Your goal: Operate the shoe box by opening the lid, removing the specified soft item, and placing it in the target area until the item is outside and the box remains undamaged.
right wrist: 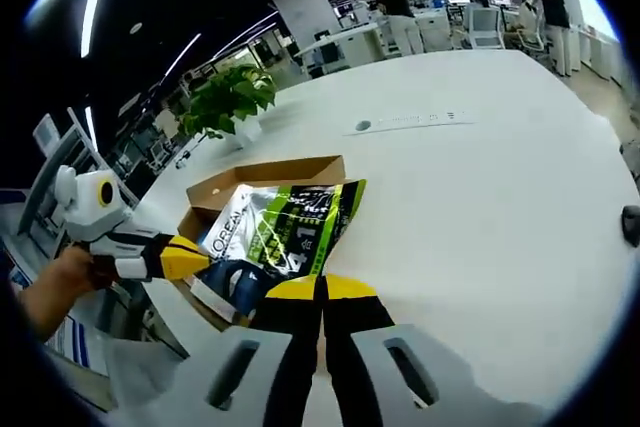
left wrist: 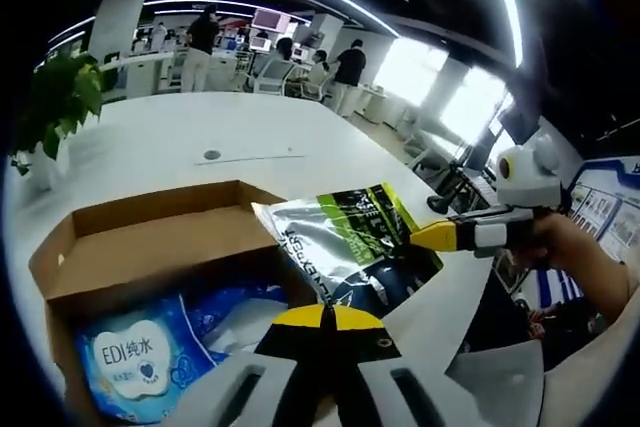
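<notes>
Yellow-tipped black tool point(left wrist: 325, 319) jaws on grey bodies, white round-lensed housing behind.

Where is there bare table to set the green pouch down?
Free: the white table beyond the pouch, between the cardboard box and the far round port. Crowded: inside the box, where a blue wipes pack lies.

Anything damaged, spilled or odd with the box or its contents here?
Nothing stands out. The cardboard box sits open and looks intact; both tools, left and right, grip the green-and-silver pouch above it, and a blue wipes pack lies inside.
</notes>
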`<state>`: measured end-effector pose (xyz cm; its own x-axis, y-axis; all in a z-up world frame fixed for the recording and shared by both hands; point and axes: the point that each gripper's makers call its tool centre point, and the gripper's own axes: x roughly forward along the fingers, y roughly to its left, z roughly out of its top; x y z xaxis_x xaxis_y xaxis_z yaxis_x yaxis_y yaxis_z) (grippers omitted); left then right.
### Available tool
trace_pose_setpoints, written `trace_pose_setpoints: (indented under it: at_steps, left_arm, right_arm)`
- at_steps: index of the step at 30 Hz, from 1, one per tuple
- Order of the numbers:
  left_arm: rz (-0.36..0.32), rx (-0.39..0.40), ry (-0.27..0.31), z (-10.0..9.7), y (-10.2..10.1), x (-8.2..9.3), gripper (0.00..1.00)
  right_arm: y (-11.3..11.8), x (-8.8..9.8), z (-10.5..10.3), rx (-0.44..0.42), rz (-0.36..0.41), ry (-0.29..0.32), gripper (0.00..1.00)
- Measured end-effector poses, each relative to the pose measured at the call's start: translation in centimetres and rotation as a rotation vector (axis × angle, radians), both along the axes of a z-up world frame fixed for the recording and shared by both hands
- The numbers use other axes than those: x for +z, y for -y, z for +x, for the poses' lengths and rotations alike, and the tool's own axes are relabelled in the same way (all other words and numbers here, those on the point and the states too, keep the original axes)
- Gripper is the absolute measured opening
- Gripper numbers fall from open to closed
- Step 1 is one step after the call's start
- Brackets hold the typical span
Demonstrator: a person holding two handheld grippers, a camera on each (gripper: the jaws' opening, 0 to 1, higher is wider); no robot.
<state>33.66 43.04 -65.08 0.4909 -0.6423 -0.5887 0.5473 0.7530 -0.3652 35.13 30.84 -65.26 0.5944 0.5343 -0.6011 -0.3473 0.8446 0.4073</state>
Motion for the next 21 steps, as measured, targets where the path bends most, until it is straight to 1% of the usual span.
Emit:
trace_pose_setpoints:
  at_steps: [8,14,19,21]
  left_arm:
    - [-0.006,-0.026,-0.002,0.5,2.6,-0.4,0.00]
    - [0.000,-0.053,-0.008,1.3,4.5,-0.8,0.00]
    - [0.031,-0.081,-0.019,2.0,5.7,-1.7,0.00]
    - [0.058,-0.101,-0.025,2.2,6.1,-2.2,0.00]
  right_arm:
    - [2.5,-0.3,0.7,-0.034,-0.006,-0.005,0.00]
    - [4.3,-1.2,1.2,-0.061,-0.022,-0.019,0.00]
    - [5.4,-2.2,1.8,-0.069,-0.048,-0.034,0.00]
    - [5.8,-2.8,2.2,-0.070,-0.062,-0.043,0.00]
